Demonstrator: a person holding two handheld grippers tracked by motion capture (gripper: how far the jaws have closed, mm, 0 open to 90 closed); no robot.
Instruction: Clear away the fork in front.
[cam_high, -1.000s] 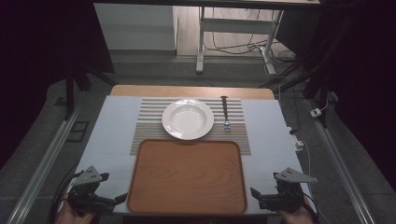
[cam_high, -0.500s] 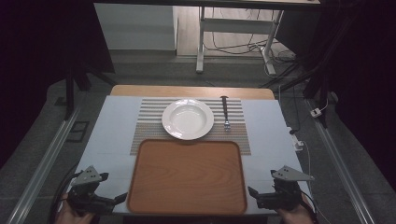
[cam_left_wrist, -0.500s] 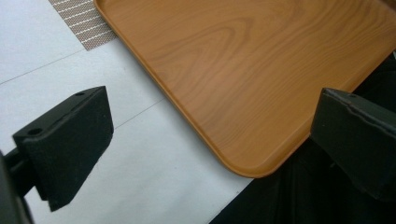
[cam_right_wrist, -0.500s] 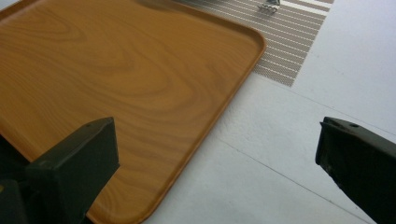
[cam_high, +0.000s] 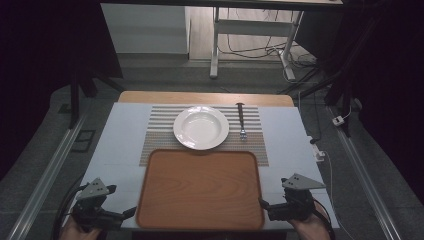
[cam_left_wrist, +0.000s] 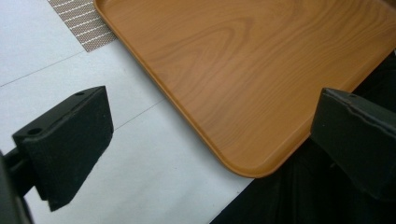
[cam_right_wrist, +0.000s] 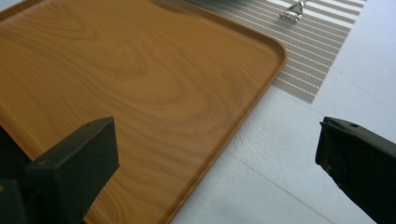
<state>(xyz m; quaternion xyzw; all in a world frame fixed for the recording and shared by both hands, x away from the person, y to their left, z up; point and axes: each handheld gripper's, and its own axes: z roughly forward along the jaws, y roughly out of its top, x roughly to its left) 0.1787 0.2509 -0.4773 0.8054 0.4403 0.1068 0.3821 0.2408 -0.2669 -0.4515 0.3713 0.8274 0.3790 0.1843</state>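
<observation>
Two grippers, left gripper (cam_high: 131, 212) and right gripper (cam_high: 261, 202), jaws spread wide, empty, flanking tray (cam_high: 200, 187) at near corners. Plate (cam_high: 201, 127), fork (cam_high: 241, 121) on mat behind. Likely next: reach forward for plate.

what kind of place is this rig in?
Probably a lab data-collection station, not a dining room: a mock place setting of plate, fork and wooden tray, with loose cables on the floor behind.

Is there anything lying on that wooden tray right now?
No, the wooden tray is bare in the high view; the white plate and the fork sit beyond it on the striped mat.
</observation>
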